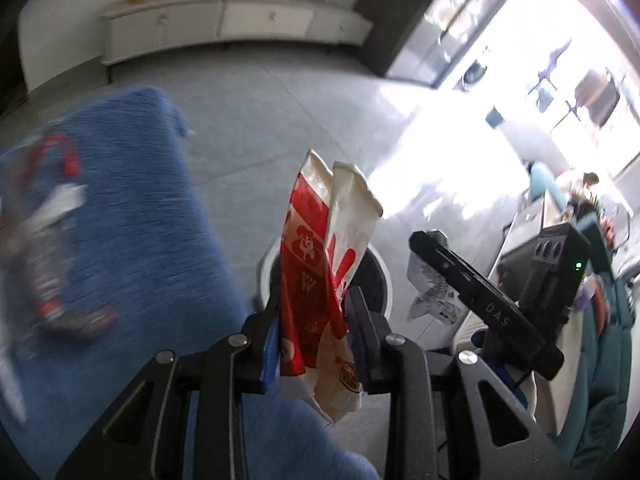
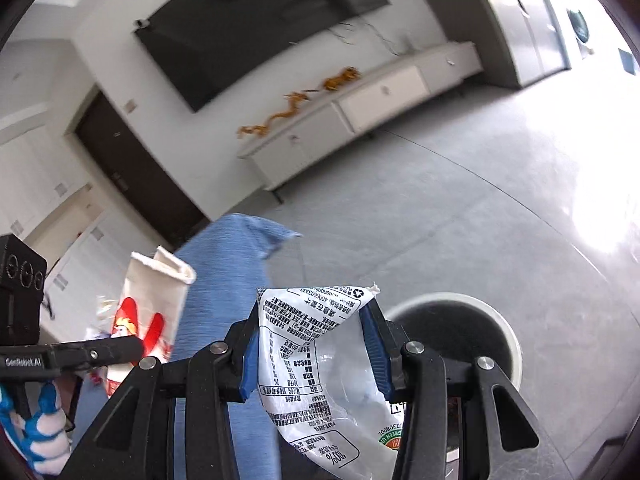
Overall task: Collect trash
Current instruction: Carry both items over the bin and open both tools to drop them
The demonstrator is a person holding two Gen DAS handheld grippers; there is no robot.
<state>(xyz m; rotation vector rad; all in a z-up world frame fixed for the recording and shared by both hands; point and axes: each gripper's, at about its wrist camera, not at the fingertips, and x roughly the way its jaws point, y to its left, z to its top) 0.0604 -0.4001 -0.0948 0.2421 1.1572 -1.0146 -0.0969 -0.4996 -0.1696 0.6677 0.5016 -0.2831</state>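
My left gripper (image 1: pixel 314 312) is shut on a red and white paper food bag (image 1: pixel 320 264), held upright in front of a white-rimmed dark trash bin (image 1: pixel 380 276) on the floor. The bag also shows at the left of the right wrist view (image 2: pixel 148 312). My right gripper (image 2: pixel 314 320) is shut on a crumpled white plastic wrapper with black print (image 2: pixel 316 364), held left of and above the bin (image 2: pixel 460 336). The right gripper and its wrapper (image 1: pixel 432 296) show at the right of the left wrist view.
A table with a blue cloth (image 1: pixel 132 216) lies at the left, with blurred red and white wrappers (image 1: pixel 48 248) on it. A low white TV cabinet (image 1: pixel 236 24) stands at the far wall across grey floor. Clutter stands at the right (image 1: pixel 560 216).
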